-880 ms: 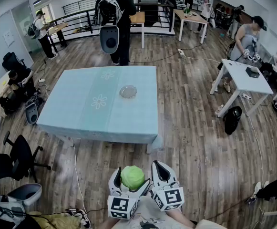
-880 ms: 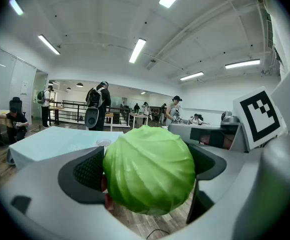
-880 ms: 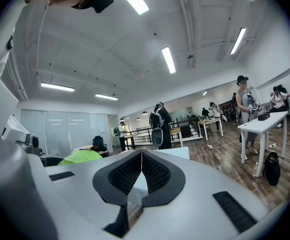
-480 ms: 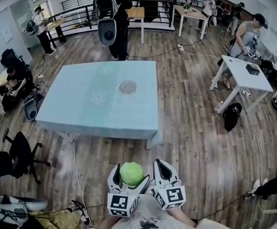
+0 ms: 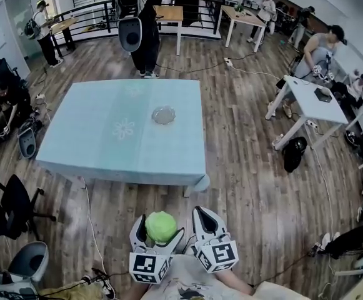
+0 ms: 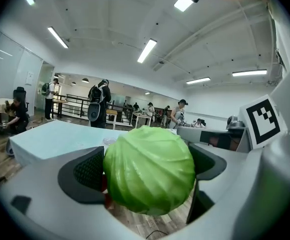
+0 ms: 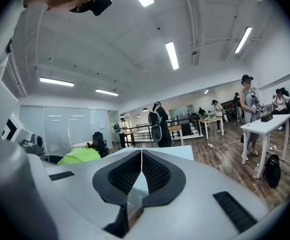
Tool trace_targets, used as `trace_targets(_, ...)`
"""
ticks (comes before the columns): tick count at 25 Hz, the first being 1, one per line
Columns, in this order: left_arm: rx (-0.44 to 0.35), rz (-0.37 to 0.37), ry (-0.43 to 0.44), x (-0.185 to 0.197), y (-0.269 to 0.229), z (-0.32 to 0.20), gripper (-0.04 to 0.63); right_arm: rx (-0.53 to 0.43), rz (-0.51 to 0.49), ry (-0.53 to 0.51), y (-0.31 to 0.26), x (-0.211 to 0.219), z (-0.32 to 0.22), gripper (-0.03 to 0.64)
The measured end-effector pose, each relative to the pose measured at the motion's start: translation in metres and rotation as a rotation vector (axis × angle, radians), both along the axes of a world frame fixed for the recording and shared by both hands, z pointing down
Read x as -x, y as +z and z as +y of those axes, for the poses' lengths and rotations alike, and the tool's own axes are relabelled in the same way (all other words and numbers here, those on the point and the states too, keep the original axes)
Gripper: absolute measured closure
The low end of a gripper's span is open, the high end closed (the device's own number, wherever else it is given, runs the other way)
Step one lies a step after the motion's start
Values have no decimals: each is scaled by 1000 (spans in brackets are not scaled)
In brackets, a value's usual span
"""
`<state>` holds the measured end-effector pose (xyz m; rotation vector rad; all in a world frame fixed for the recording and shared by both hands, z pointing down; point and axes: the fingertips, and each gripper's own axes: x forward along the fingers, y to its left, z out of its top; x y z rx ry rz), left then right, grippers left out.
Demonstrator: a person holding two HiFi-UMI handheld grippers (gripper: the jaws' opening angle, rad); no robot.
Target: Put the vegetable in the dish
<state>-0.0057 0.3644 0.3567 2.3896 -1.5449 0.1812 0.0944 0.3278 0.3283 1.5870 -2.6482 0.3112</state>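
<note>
A round green cabbage sits between the jaws of my left gripper, which is shut on it; both pads press its sides. I hold it low, close to my body, above the wooden floor. My right gripper is beside it on the right, shut with nothing between its jaws; the cabbage shows at that view's left. The dish, a small clear glass plate, lies on the light blue table well ahead of both grippers.
A person with a backpack stands beyond the table's far edge. A white desk is at the right, with a black bag on the floor beside it. Office chairs stand at the left. A cable runs across the floor near the table.
Both grippers and the cabbage have drifted slightly left and up in the head view as my head moved; the table now lies a little further left. The grip is unchanged.
</note>
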Motion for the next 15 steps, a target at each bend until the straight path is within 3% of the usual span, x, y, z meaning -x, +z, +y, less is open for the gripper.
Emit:
trace_targets(8,-49,24,22,52,-17,-26,60,-48,0,54,-14,53,-25,592)
trace_targets(15,-12,44,35,76,-5,-40,60,-9,22,75,-1,74,-38,592)
